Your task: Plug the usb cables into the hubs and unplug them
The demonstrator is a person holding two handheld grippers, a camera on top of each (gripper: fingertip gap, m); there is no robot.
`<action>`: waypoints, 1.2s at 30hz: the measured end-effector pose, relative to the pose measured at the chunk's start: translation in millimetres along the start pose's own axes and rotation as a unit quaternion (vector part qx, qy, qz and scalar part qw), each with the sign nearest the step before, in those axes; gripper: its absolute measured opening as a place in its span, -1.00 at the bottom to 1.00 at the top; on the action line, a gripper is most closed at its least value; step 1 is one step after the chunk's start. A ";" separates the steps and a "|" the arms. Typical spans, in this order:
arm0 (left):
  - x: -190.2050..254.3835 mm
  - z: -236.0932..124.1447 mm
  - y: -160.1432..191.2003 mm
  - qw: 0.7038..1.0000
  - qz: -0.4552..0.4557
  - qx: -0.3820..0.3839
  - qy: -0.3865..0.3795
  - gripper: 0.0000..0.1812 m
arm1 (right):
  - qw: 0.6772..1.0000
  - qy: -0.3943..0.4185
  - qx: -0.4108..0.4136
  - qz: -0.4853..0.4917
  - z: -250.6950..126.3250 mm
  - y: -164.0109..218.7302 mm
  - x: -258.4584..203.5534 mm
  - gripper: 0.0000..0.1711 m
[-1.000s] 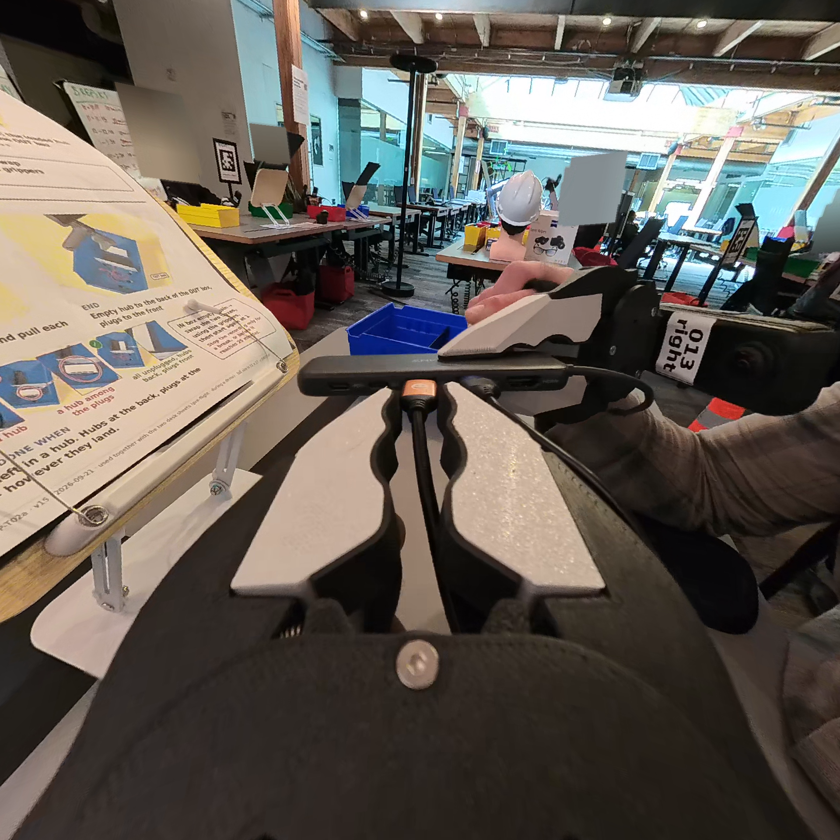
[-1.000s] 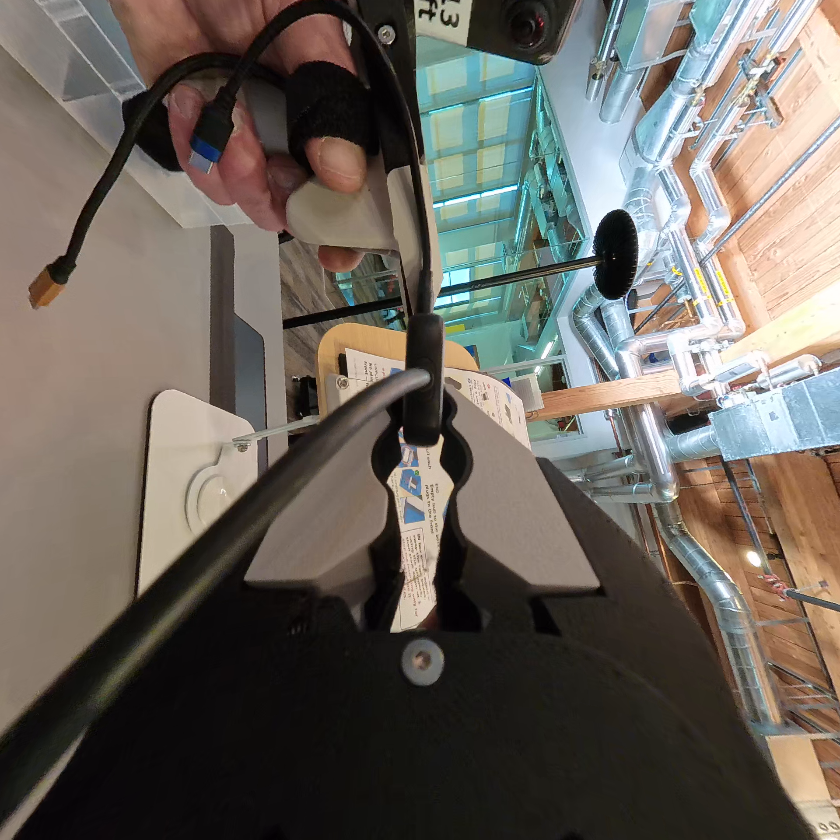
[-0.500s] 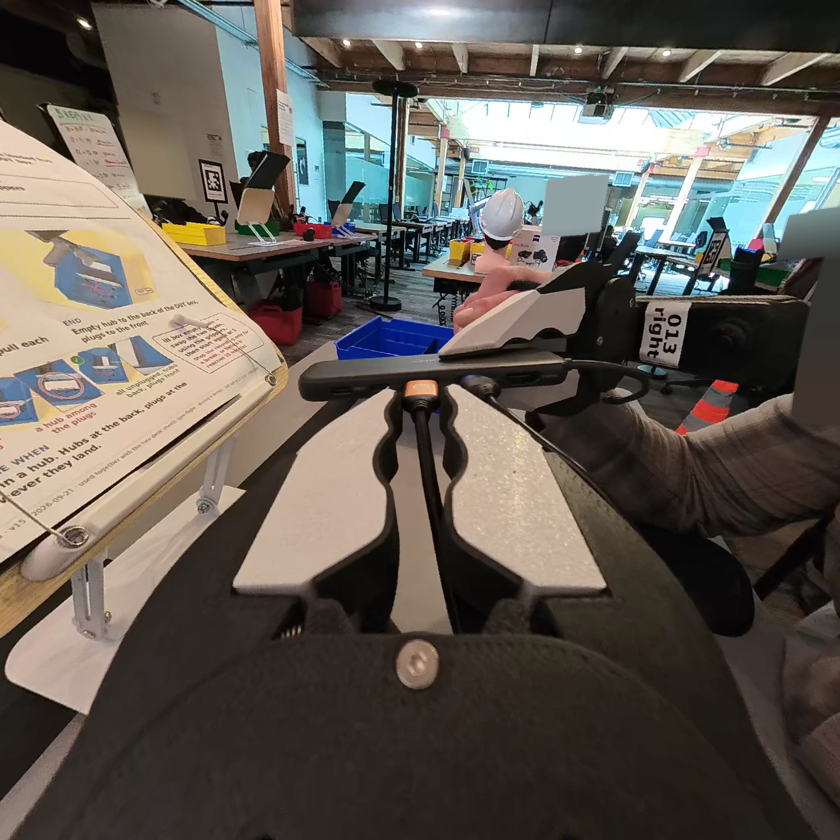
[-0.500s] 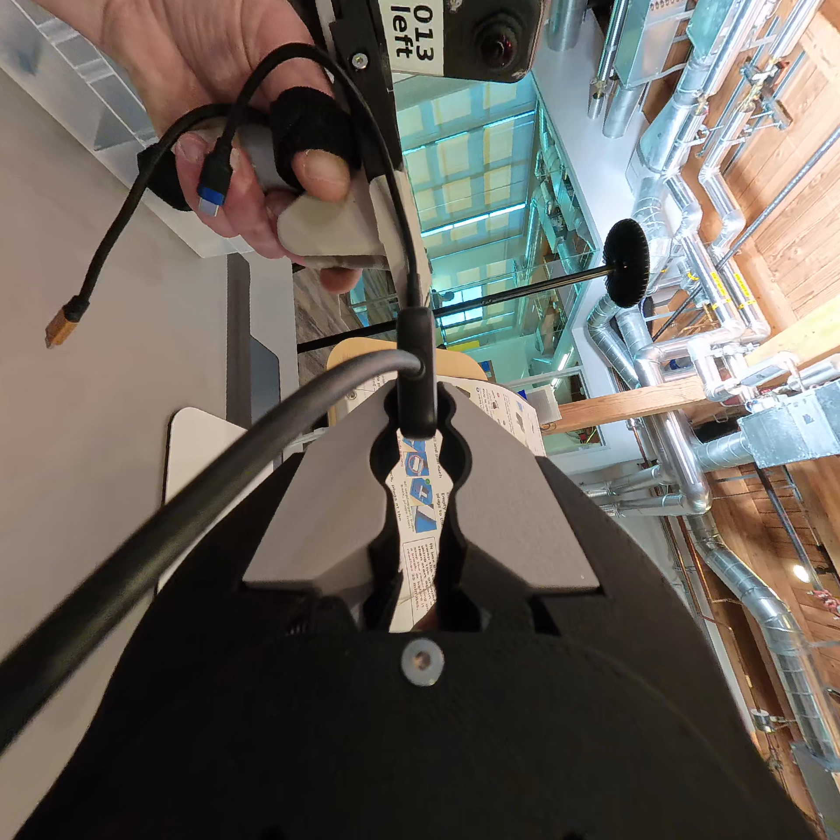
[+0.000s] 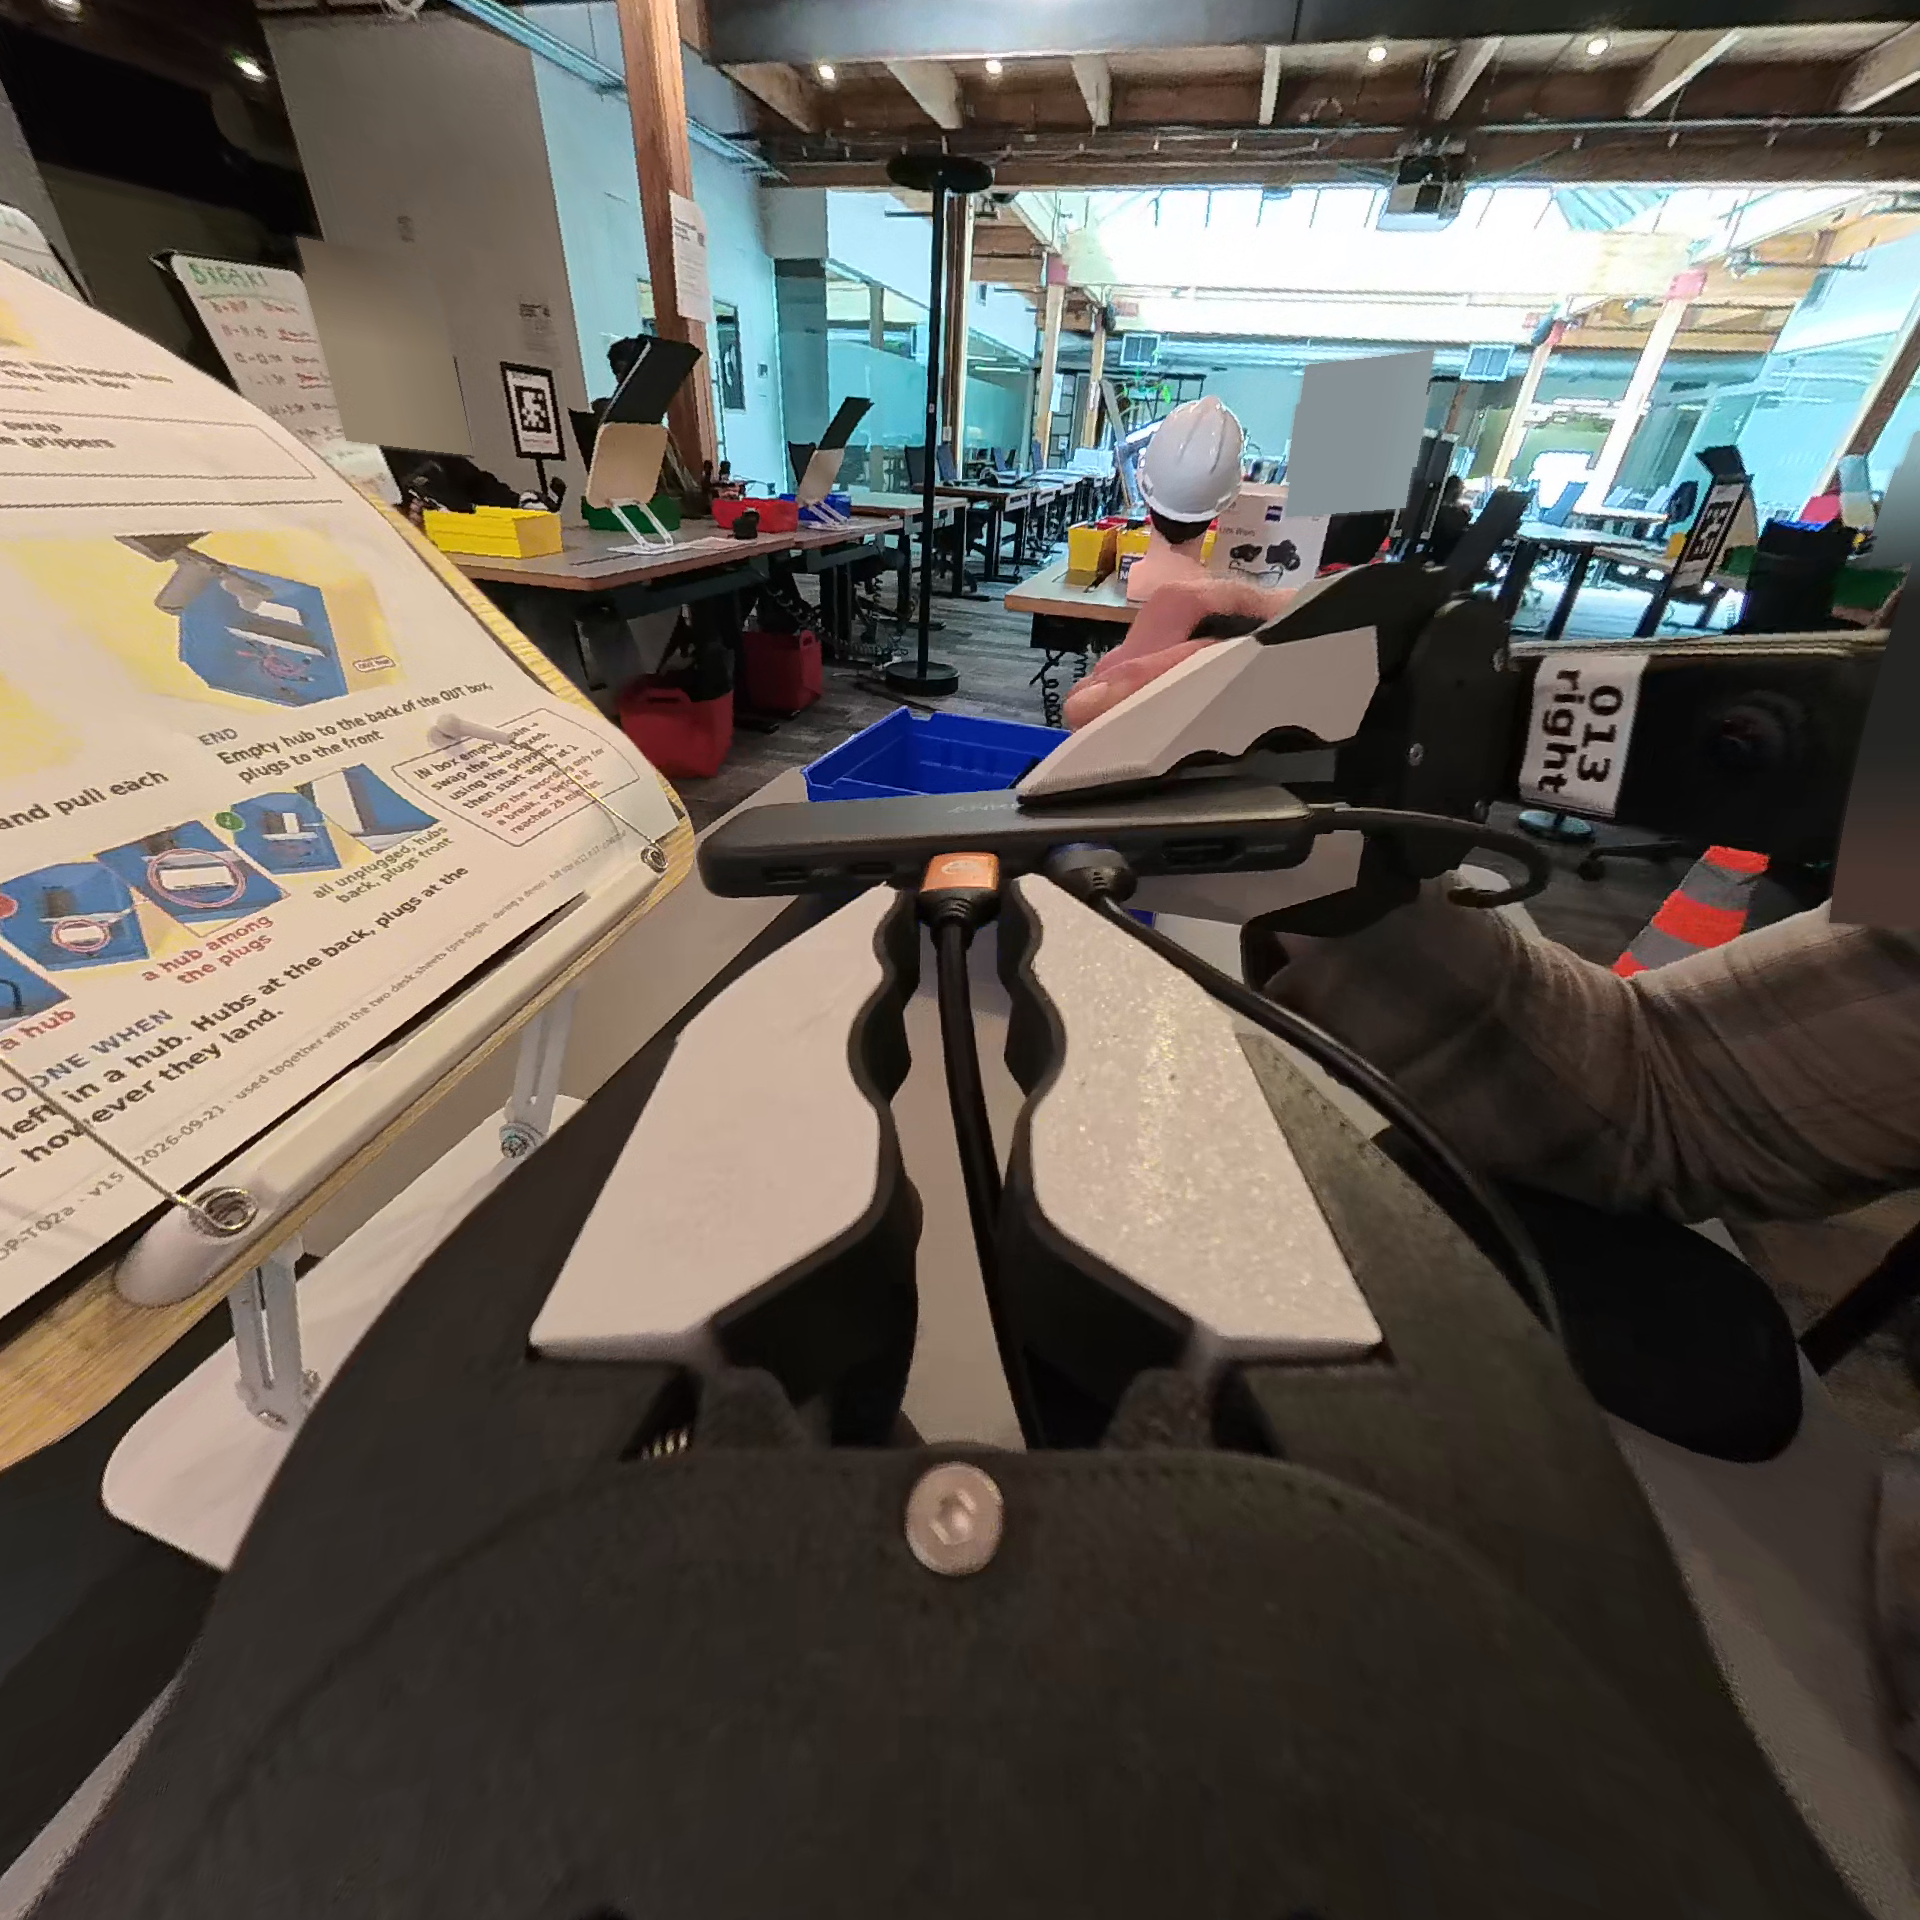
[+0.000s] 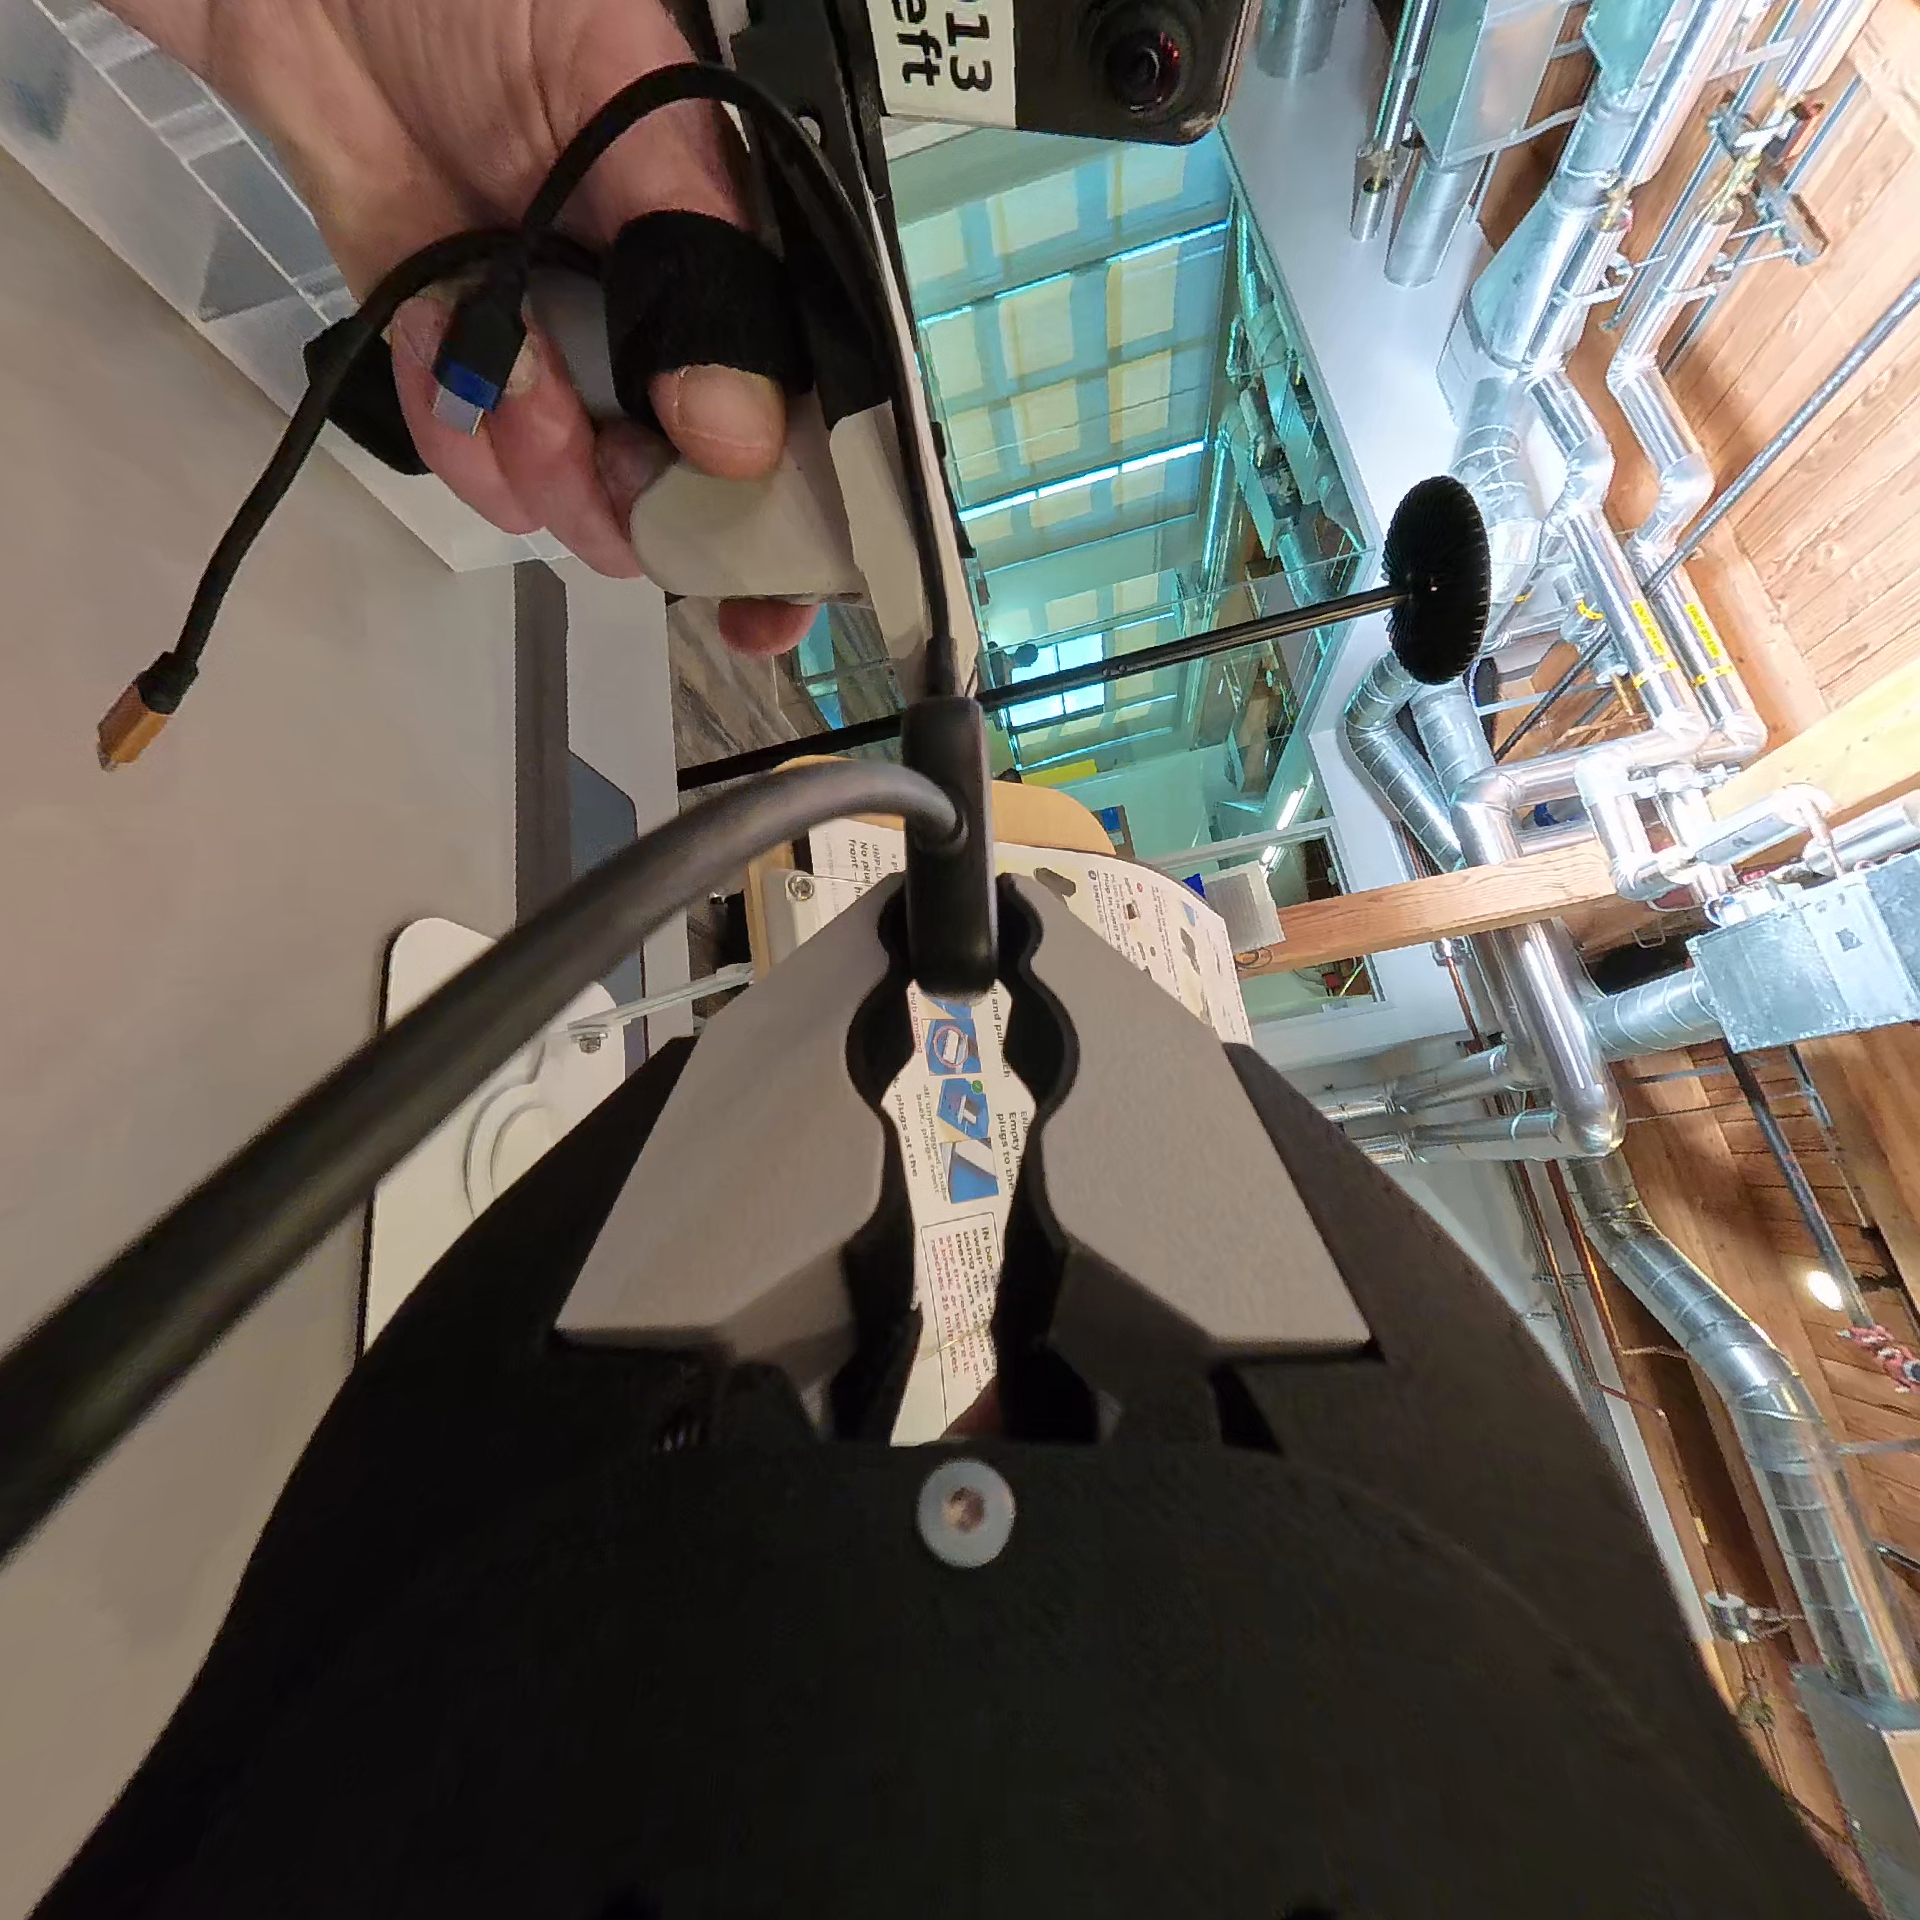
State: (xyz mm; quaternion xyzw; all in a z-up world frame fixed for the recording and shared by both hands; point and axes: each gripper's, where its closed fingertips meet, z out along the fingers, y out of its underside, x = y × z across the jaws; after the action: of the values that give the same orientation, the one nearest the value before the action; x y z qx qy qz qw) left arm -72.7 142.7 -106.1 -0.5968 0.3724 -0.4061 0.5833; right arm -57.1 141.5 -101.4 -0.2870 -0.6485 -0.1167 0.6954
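left: slanted instruction board (image 5: 260, 790) close | ahead: hub (image 5: 997, 836), right tool (image 5: 1174, 774) block | right: sleeve (image 5: 1662, 1060)

A pale grey table (image 5: 717, 997) is seen beneath the left tongs (image 5: 956, 904). To their left, a white stand base (image 5: 208, 1455) (carrying a tilted instruction board) rests on it; ahead, a blue bin (image 5: 914, 753) is set.

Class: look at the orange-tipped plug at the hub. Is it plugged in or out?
In. The orange plug meets the hub edge with no gap, held by the left gripper.
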 end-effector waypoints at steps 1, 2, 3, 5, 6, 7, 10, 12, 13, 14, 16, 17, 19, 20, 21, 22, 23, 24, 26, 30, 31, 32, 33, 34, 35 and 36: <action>-0.4 -0.3 -0.4 1.000 -0.002 0.003 0.000 -0.84 | 1.000 0.001 -0.001 -0.001 0.3 0.0 0.0 -0.88; -0.9 -0.3 -0.2 1.000 -0.006 0.006 0.004 -0.84 | 1.000 0.000 -0.003 -0.002 0.6 -0.1 -0.6 -0.88; -1.1 -0.4 0.2 1.000 -0.009 0.008 0.007 -0.84 | 1.000 0.001 -0.003 -0.003 0.8 0.0 -0.9 -0.88; -2.7 0.3 -1.0 1.000 -0.007 0.014 0.001 -0.84 | 1.000 0.003 -0.001 0.000 1.1 1.3 -0.4 -0.88; -2.9 0.6 -0.8 1.000 -0.007 0.014 0.001 -0.84 | 1.000 0.003 0.000 0.000 1.2 1.9 -0.5 -0.89; -2.9 0.3 -0.5 1.000 -0.004 0.013 0.001 -0.84 | 1.000 0.003 0.002 0.000 1.3 2.0 -1.0 -0.88; -4.1 -1.6 -4.2 1.000 0.005 0.022 -0.004 -0.84 | 1.000 0.009 0.009 0.006 3.0 1.7 -0.7 -0.88; -8.2 -5.6 -9.7 0.999 0.008 0.039 -0.016 -0.76 | 1.000 0.010 0.007 0.009 2.9 4.1 0.1 -0.88; -11.2 -9.8 -14.0 0.998 0.008 0.051 -0.022 -0.72 | 1.000 0.009 0.002 0.009 2.5 7.1 0.2 -0.89; -13.8 -15.1 -18.5 0.998 0.010 0.062 -0.027 -0.72 | 1.000 0.008 0.002 0.012 1.9 9.1 0.4 -0.89; -21.9 -25.4 -23.3 0.995 0.034 0.069 -0.056 -0.74 | 1.000 0.002 0.003 0.018 1.1 11.0 -0.3 -0.88; -26.6 -29.7 -23.2 0.994 0.052 0.065 -0.075 -0.76 | 1.000 -0.002 0.007 0.022 0.6 9.9 -1.1 -0.88; -35.5 -34.6 -19.3 0.989 0.087 0.044 -0.109 -0.73 | 0.999 -0.012 0.016 0.035 0.3 6.7 -3.2 -0.88; -37.6 -35.6 -17.3 0.986 0.107 0.036 -0.120 -0.71 | 0.999 -0.021 0.019 0.039 0.2 6.1 -5.4 -0.88; -39.6 -35.8 -14.7 0.983 0.125 0.027 -0.131 -0.69 | 0.998 -0.030 0.022 0.047 -0.2 5.3 -7.8 -0.89; -40.4 -34.8 -10.6 0.979 0.148 0.012 -0.138 -0.69 | 0.997 -0.040 0.027 0.055 -0.9 4.7 -9.8 -0.89; -39.0 -34.1 -9.1 0.975 0.172 0.007 -0.141 -0.71 | 0.996 -0.051 0.029 0.061 -1.9 5.1 -12.3 -0.88; -39.2 -33.6 -7.6 0.971 0.190 0.000 -0.148 -0.68 | 0.996 -0.057 0.032 0.067 -3.2 5.3 -12.8 -0.89; -38.1 -32.9 -4.3 0.967 0.206 -0.011 -0.148 -0.66 | 0.993 -0.071 0.041 0.083 -5.5 4.3 -14.6 -0.89; -60.4 -48.5 -4.0 0.956 0.209 -0.023 -0.204 -0.59 | 0.989 -0.087 0.060 0.104 -9.6 -0.1 -15.5 -0.89; -69.1 -55.8 -6.8 0.953 0.202 -0.015 -0.226 -0.60 | 0.988 -0.087 0.068 0.111 -11.6 -2.3 -13.3 -0.89; -71.5 -60.5 -8.1 0.955 0.192 -0.007 -0.226 -0.60 | 0.987 -0.089 0.072 0.114 -13.7 -3.6 -12.1 -0.89; -73.8 -64.0 -8.4 0.956 0.185 -0.001 -0.226 -0.60 | 0.985 -0.094 0.077 0.119 -15.7 -5.3 -11.8 -0.89; -79.5 -67.0 -6.4 0.954 0.183 -0.006 -0.238 -0.60 | 0.983 -0.101 0.085 0.128 -17.6 -7.9 -12.0 -0.89; -83.3 -67.6 -1.7 0.950 0.191 -0.020 -0.246 -0.60 | 0.980 -0.110 0.096 0.138 -19.2 -10.9 -13.0 -0.89; -83.8 -65.5 3.5 0.948 0.203 -0.033 -0.244 -0.59 | 0.976 -0.119 0.107 0.148 -20.9 -13.9 -14.3 -0.89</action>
State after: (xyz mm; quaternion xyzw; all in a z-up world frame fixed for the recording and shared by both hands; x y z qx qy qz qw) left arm -165.7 193.7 -114.5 -0.6081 0.3450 -0.1086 0.7067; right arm -49.0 115.7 -111.6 -0.3160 -0.6856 0.0924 0.6493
